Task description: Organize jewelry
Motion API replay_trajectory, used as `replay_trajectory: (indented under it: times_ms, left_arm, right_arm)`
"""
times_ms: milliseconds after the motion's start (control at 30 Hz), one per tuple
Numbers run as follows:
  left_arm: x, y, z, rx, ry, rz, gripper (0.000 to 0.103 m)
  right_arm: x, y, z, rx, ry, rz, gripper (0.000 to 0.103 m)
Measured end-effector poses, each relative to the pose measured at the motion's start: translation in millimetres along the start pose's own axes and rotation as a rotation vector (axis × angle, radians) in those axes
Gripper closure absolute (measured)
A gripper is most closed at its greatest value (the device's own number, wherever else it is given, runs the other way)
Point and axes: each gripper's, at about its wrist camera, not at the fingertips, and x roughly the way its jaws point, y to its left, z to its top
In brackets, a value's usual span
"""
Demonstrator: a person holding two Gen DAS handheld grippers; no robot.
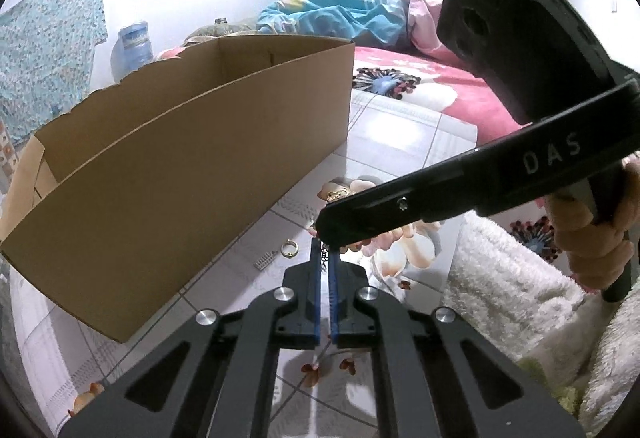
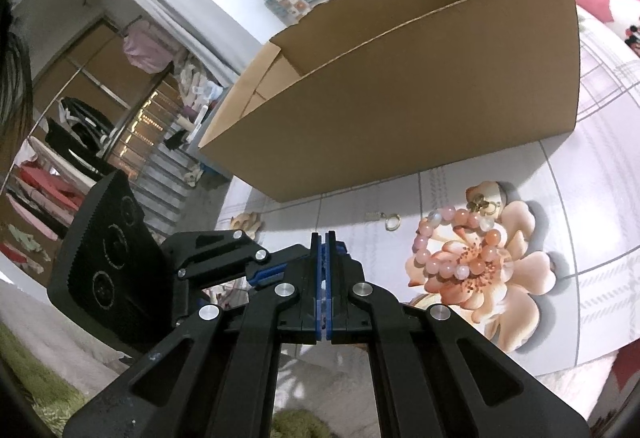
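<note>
On the flowered cloth stands a cardboard box (image 2: pixel 420 85), open-topped; its inside is hidden. Near it lie a pink bead bracelet (image 2: pixel 456 242), a gold ring (image 2: pixel 393 222) and a small clasp (image 2: pixel 372 216). Both the left gripper (image 1: pixel 325 258) and right gripper (image 2: pixel 324 238) are pressed together, seemingly holding nothing. Spread one first, then pinch the bracelet's beads squarely.

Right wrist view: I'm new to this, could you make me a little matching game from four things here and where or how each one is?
Things:
1. cardboard box
2. pink bead bracelet
3. gold ring
4. right gripper

Descriptions:
A. lying on the printed flower
B. fingers closed together, holding nothing
C. open at the top
D. beside a small silver piece, in front of the box

Pairs: 1-C, 2-A, 3-D, 4-B
</note>
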Motion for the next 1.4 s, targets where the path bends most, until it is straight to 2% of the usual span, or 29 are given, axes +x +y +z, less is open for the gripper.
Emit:
replay_trajectory:
  times_ms: [133, 300, 333, 433, 500, 600, 700, 833, 967, 1033, 1400]
  left_arm:
    - [-5, 2, -1, -0.011, -0.021, 0.005, 0.101]
    - [-9, 6, -3, -0.028, -0.031, 0.015, 0.101]
    - [-9, 7, -3, -0.032, -0.031, 0.016, 0.101]
    - [-10, 11, -4, -0.040, -0.026, 0.027, 0.101]
    - [-9, 14, -6, -0.044, -0.019, 0.039, 0.101]
    - [-9, 19, -8, -0.053, -0.013, 0.056, 0.101]
    - [-7, 23, -11, -0.058, 0.000, 0.081, 0.101]
    - [-7, 27, -14, -0.066, 0.007, 0.101, 0.101]
    - [-5, 31, -15, -0.077, 0.012, 0.109, 0.101]
    - [-4, 31, -14, -0.080, 0.013, 0.109, 0.101]
    - [-4, 35, -12, -0.085, 0.016, 0.114, 0.101]
  right_arm:
    - [-4, 2, 0, -0.011, -0.016, -0.006, 0.098]
    - [-11, 2, 3, -0.028, -0.047, -0.030, 0.087]
    - [-11, 2, 4, -0.035, -0.051, -0.048, 0.084]
    - [-9, 4, 8, -0.101, -0.057, -0.126, 0.067]
    - [-2, 9, 11, -0.178, -0.045, -0.189, 0.065]
    - [20, 17, 12, -0.331, 0.004, -0.302, 0.065]
    - [40, 19, 12, -0.429, 0.062, -0.351, 0.069]
    - [57, 19, 13, -0.496, 0.123, -0.353, 0.083]
    - [68, 18, 14, -0.545, 0.156, -0.365, 0.088]
    - [74, 17, 14, -0.561, 0.180, -0.371, 0.089]
    - [80, 26, 10, -0.607, 0.191, -0.370, 0.094]
